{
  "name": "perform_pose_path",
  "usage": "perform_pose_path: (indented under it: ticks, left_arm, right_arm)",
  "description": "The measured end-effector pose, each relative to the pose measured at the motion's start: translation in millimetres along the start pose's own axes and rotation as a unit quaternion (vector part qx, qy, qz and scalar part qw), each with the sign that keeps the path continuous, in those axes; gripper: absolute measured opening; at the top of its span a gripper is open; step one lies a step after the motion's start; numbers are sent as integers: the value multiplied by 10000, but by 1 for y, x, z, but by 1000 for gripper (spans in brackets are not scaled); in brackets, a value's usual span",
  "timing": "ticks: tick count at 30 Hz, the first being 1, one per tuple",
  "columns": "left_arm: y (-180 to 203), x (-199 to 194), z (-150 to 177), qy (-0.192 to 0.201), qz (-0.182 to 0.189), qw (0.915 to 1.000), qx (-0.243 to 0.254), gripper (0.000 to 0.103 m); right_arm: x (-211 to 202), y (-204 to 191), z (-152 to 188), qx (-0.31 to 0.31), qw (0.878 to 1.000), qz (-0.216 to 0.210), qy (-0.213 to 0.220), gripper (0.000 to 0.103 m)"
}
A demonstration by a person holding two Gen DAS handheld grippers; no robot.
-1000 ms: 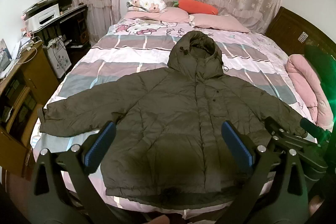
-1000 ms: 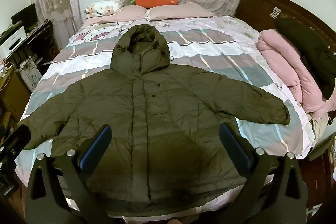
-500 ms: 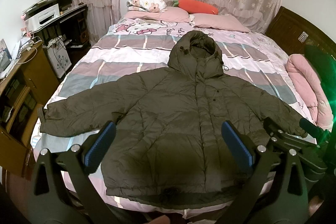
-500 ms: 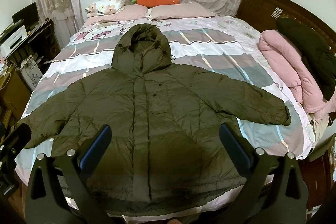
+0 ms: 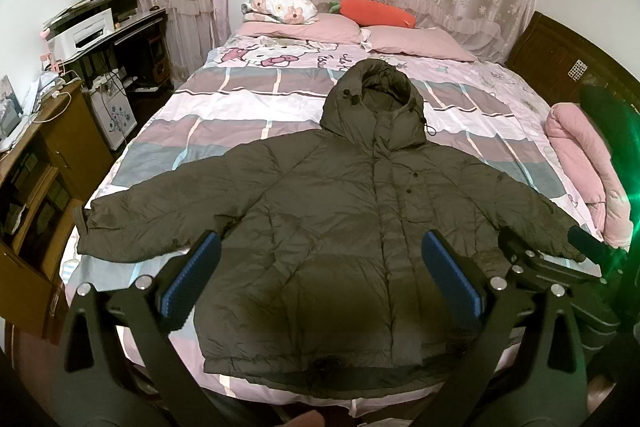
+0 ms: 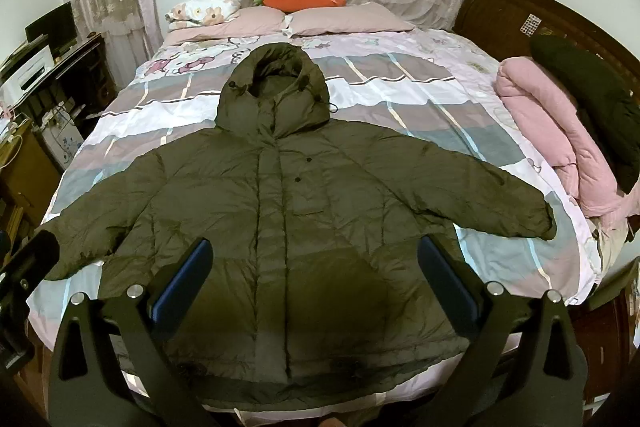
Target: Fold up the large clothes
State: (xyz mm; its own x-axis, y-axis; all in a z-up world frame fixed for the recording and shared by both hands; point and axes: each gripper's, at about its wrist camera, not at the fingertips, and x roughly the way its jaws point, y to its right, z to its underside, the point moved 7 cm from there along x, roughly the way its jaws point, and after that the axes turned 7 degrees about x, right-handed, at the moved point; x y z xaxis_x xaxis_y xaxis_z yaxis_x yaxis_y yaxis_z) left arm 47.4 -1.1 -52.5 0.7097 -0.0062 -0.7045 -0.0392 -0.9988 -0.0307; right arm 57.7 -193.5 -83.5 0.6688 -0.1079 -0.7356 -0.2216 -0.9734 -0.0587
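A large olive-green hooded puffer jacket point(image 5: 340, 227) lies flat and face up on the bed, sleeves spread to both sides, hood toward the pillows. It also shows in the right wrist view point(image 6: 296, 219). My left gripper point(image 5: 320, 275) is open and empty, held above the jacket's lower half near the foot of the bed. My right gripper point(image 6: 312, 275) is open and empty, also above the lower half. The right gripper's body shows at the right of the left wrist view point(image 5: 560, 267).
The bed point(image 5: 248, 107) has a striped pink and grey cover, pink pillows point(image 5: 416, 43) and a carrot plush point(image 5: 376, 13) at the head. A rolled pink quilt point(image 6: 552, 139) and dark garment point(image 6: 592, 95) lie at the right. A desk and wooden cabinet point(image 5: 48, 163) stand left.
The right wrist view has shifted slightly rightward and up over the jacket. The left gripper has hardly moved. The jacket lies unchanged.
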Motion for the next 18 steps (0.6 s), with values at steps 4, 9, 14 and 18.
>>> perform_pose_path:
  ticks: [4, 9, 14, 18]
  left_arm:
    - [0, 0, 0, -2, 0, 10000, -1, 101]
    - [0, 0, 0, -7, 2, 10000, 0, 101]
    - [0, 0, 1, -6, 2, 10000, 3, 101]
    - [0, 0, 1, -8, 1, 10000, 4, 101]
  right_arm:
    - [0, -3, 2, -2, 10000, 1, -13, 102]
    - [1, -5, 4, -2, 10000, -7, -21, 102]
    - [2, -5, 3, 0, 10000, -10, -28, 102]
    - [2, -5, 4, -2, 10000, -9, -39, 102]
